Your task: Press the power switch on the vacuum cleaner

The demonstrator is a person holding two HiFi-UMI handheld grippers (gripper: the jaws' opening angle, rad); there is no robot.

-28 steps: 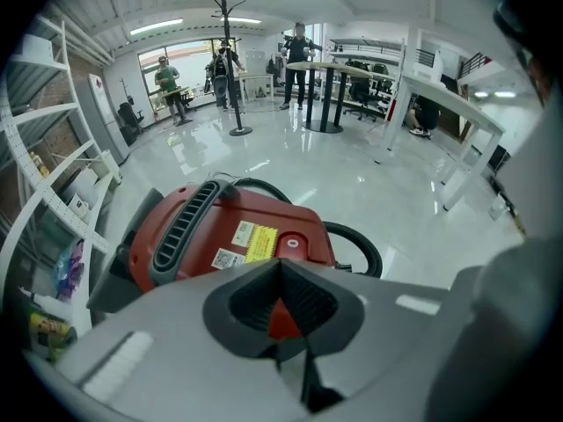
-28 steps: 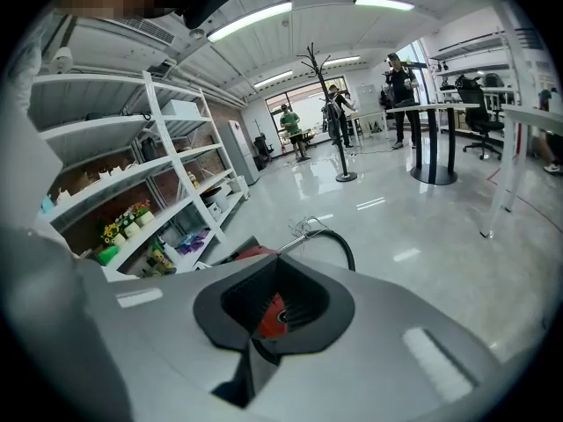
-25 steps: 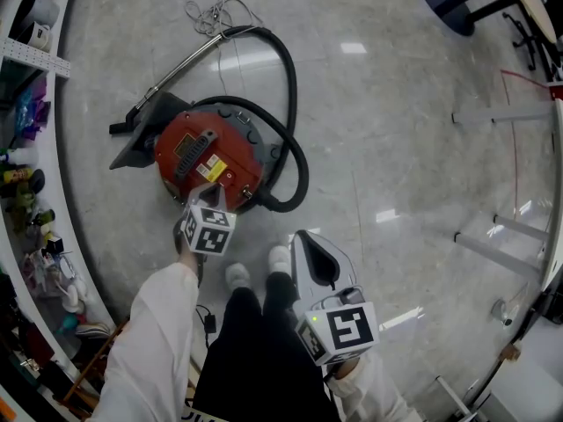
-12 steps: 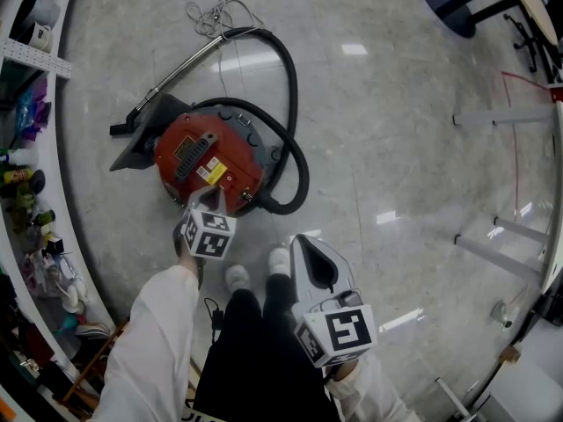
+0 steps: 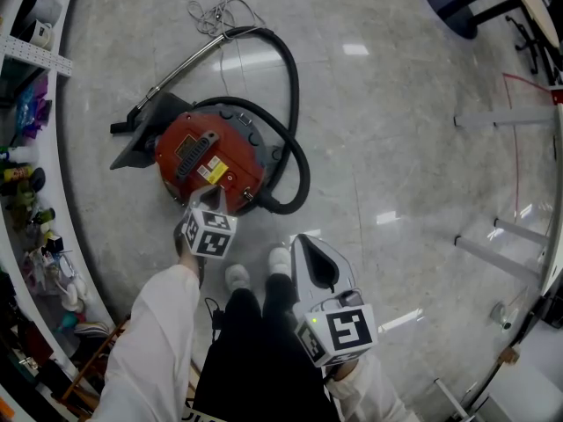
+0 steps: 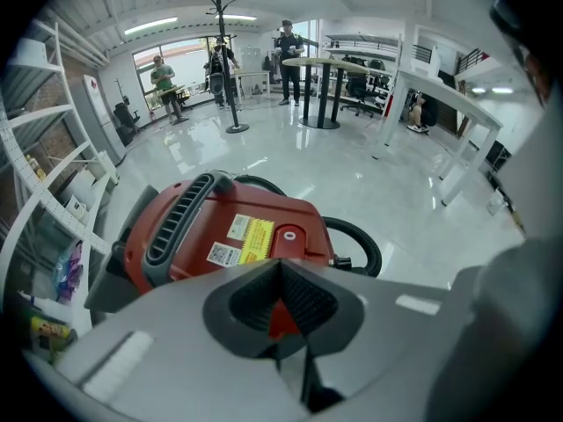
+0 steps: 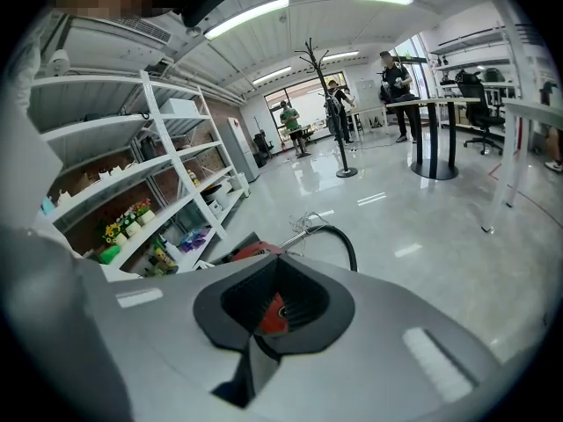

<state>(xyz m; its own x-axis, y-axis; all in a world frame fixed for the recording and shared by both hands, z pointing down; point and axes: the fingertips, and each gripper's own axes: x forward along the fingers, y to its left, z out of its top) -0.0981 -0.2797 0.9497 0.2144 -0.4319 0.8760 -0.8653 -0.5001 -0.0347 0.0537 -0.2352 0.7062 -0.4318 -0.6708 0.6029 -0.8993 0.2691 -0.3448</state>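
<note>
On the pale stone floor (image 5: pixel 396 148) ahead of my feet lies the red vacuum cleaner (image 5: pixel 209 161), top upward, with its black hose (image 5: pixel 295 121) looping round its far and right sides. A metal wand (image 5: pixel 189 60) runs from the hose toward the far left, past a tangle of cord (image 5: pixel 211 11), and the dark floor nozzle (image 5: pixel 132 139) lies against the cleaner's left side.

I hold my left gripper (image 6: pixel 281 271) low over the near edge of the cleaner, pointing along its top. Its fingers (image 6: pixel 158 350) are pressed together with nothing between them; the red body shows through the small hollow at their tips. The power switch (image 6: pixel 288 234), a red rocker with a white ring on it, sits just beyond the tips and almost in line with them, to the right of a yellow label (image 6: pixel 258 239). I cannot tell whether the tips touch the casing.

My right gripper (image 7: pixel 277 271) hangs nearer to me, to the right of my legs and well apart from the cleaner, though it points toward it. Its fingers are likewise closed and empty. Shelves (image 5: pixel 26 51) crowded with small items curve along the left edge of the floor.
</note>
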